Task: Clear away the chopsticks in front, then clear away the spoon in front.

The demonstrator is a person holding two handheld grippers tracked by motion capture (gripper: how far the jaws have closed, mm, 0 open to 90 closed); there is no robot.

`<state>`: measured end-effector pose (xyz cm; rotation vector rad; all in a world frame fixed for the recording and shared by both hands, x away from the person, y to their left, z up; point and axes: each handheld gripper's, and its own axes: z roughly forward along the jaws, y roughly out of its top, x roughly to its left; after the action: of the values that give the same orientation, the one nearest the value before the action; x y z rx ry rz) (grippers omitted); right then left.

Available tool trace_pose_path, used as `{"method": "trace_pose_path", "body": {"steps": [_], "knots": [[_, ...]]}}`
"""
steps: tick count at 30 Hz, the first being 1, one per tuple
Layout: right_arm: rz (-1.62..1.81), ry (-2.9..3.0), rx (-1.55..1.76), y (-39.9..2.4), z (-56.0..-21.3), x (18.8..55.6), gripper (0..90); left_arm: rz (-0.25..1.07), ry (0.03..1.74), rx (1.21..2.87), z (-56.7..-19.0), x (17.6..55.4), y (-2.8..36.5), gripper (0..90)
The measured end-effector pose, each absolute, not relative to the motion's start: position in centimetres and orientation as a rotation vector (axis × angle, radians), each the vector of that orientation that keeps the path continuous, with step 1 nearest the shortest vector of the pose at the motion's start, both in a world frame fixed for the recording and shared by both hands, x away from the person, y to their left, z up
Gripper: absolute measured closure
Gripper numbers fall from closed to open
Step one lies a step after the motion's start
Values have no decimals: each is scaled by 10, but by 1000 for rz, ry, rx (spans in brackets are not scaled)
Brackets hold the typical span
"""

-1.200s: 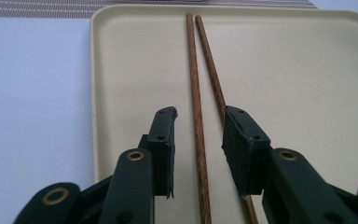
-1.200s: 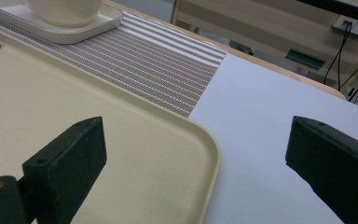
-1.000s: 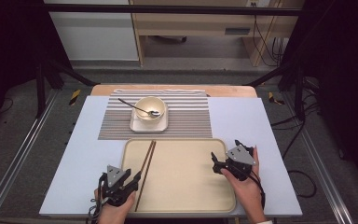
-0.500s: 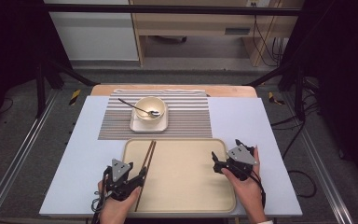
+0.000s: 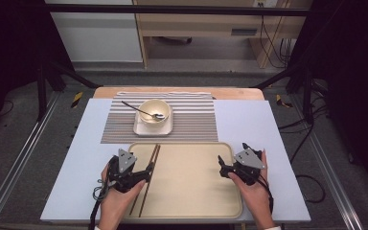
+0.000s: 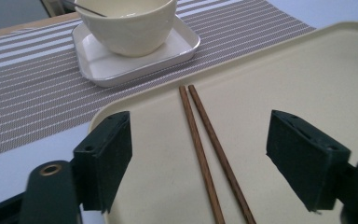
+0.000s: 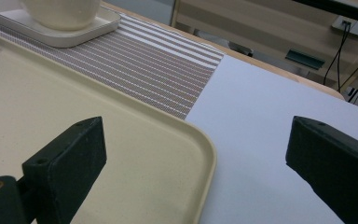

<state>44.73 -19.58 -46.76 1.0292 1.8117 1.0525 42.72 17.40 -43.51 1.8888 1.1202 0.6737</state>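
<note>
Two thin brown wooden chopsticks [image 6: 205,154] lie free on your beige plastic tray [image 5: 191,191] between the just-opened left gripper [image 6: 200,158]; your right gripper [image 7: 200,172] gapes wide over the tray's rim.

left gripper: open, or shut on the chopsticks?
Open. In the left gripper view the left gripper has just been opening; its pads stand wide apart, and the chopsticks lie flat on the tray between them, untouched.
</note>
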Motion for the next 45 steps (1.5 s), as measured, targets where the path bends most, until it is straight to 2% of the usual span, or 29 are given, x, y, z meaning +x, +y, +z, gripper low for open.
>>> {"method": "trace_pose_path", "body": {"steps": [7,12,17,28,29,36,45], "knots": [[1055,1808,1034,-197,-467,447,50,668,1066,1890,-416,460,179,142],[1060,1803,1038,-197,-467,447,50,670,1083,1890,-408,490,186,136],[1060,1805,1034,-197,-467,447,50,631,1145,1865,-417,515,193,145],[1048,1804,1028,-197,-467,448,52,680,1174,1863,-430,559,211,160],[1047,1805,1028,-196,-467,447,52,715,1191,1869,-429,562,213,161],[1034,1806,1026,-196,-468,448,53,751,1200,1825,-428,590,220,197],[1026,1803,1027,-195,-468,448,60,799,1238,1723,-435,608,228,326]]}}
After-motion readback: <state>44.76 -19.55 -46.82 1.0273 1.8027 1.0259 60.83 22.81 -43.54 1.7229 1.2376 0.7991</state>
